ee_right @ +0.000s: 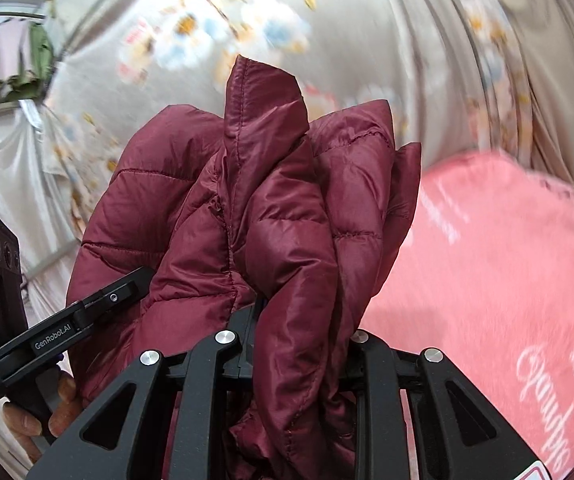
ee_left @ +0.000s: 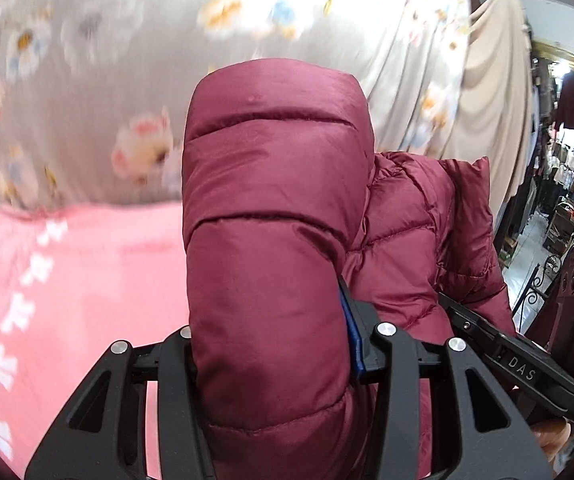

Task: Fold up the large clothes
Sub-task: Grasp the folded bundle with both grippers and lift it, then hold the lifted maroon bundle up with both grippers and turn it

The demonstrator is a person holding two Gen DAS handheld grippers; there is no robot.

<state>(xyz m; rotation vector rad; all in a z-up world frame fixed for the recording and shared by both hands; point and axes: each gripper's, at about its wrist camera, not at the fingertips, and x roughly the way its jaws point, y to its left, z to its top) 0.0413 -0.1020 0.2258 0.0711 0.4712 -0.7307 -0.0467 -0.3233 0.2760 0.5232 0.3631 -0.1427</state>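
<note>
Left black two-finger gripper (ee_left: pixel 275 344) sits nearest its lens, clenched on a thick padded roll of the shiny maroon quilted puffer jacket (ee_left: pixel 275 208), which fills the gap between the fingers and stands up past them; a blue pad edge shows at the right finger. Right black two-finger gripper (ee_right: pixel 295 344) is likewise clamped on a bunched fold of the same jacket (ee_right: pixel 279 220), stitched seam and a pointed flap rising above it. Each gripper appears in the other's view: right one (ee_left: pixel 523 364) at lower right, touching the jacket; left one (ee_right: pixel 63 332) at lower left, held by a bare hand (ee_right: pixel 47 412). The jacket hangs raised above the pink bedspread with white print (ee_left: pixel 67 280), well apart from it. Behind hangs a beige floral curtain (ee_left: pixel 87 60), blurred.
</note>
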